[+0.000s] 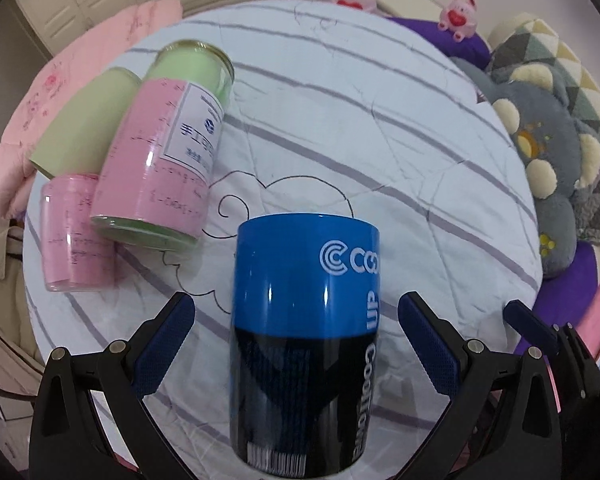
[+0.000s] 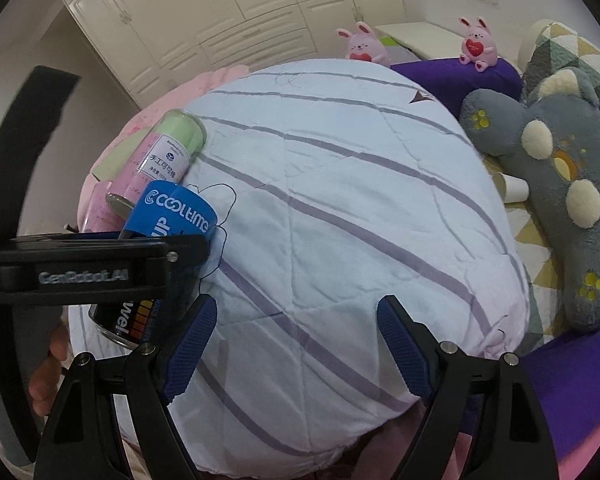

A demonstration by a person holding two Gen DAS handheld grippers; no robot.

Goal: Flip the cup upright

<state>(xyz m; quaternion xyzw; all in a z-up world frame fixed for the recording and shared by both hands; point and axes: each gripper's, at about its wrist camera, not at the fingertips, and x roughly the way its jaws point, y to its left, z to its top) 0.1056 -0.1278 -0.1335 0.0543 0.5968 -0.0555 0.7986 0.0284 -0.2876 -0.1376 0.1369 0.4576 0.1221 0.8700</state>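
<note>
The blue-and-black cup [image 1: 306, 344] lies on its side on the striped quilt [image 1: 340, 120] of the bed, directly between the spread fingers of the left tongs [image 1: 296, 340], which stand open with both pads clear of the cup's wall; I judge the step in hand to be closing on it before the turn. The cup's long axis runs from 6 o'clock to 12 o'clock in the left wrist view, blue end far, black end with the barcode near. To do this well, the pads should meet the cup's middle squarely at 3 and 9 o'clock, since the glossy wall looks slippery and the soft quilt gives little support; then the wrist would swing it up so the open end faces the ceiling. Which end is open I cannot tell, nor whether anything is inside. The right tongs [image 2: 296, 340] hang open over bare quilt, gripping nothing, with the cup [image 2: 168, 216] at about 10 o'clock from them. At 10 to 11 o'clock from the cup lies a clear can [image 1: 160, 152] holding pink and green filling, resting against a green tube [image 1: 86, 124] and a pink jar [image 1: 74, 236]; the cup's blue end lies near the can's lower end, so the swing could nudge it.
</note>
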